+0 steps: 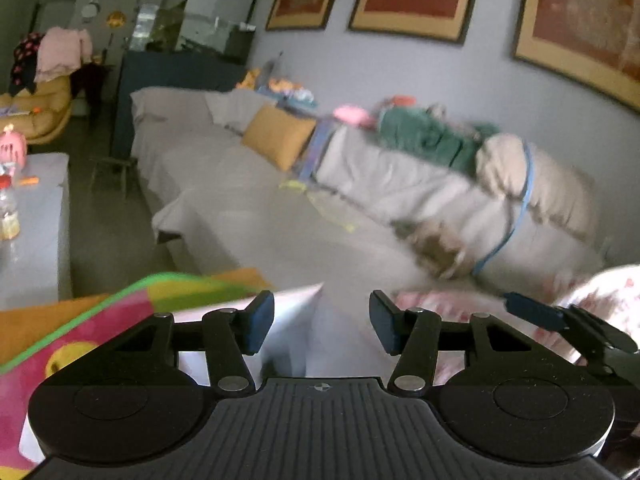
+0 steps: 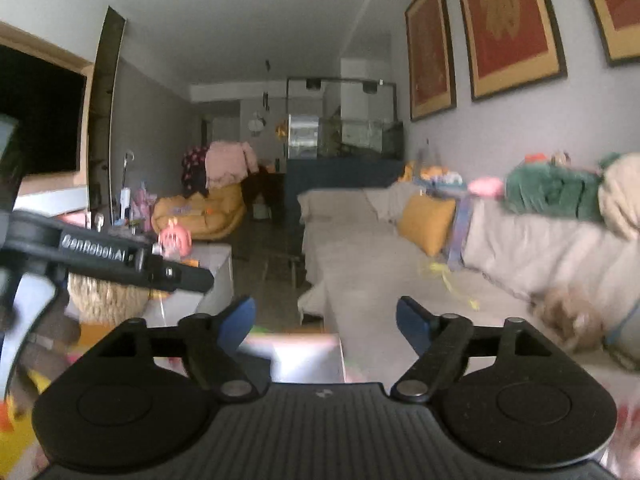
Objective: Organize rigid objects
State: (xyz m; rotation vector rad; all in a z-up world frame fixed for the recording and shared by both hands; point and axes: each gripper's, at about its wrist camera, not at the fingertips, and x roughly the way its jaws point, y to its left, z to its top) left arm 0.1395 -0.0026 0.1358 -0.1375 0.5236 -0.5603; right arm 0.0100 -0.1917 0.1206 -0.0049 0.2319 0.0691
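My left gripper (image 1: 322, 326) is open and empty, held in the air above a colourful pink and green flat box or book (image 1: 76, 332) and a white sheet-like object (image 1: 288, 320) at the lower left. My right gripper (image 2: 326, 322) is open and empty, raised and pointing down the room. The same white flat object (image 2: 296, 354) shows blurred just below its fingers. The left gripper's body (image 2: 100, 256) crosses the left of the right wrist view. The right gripper's finger (image 1: 536, 312) shows at the right edge of the left wrist view.
A long grey sofa (image 1: 248, 184) with an orange cushion (image 1: 278, 136) and piled bedding (image 1: 440, 140) runs along the wall. A grey coffee table (image 1: 36, 224) with a pink toy (image 1: 12, 146) and bottles stands left. A woven basket (image 2: 106, 298) sits by the table. Yellow scraps (image 2: 448, 280) lie on the sofa seat.
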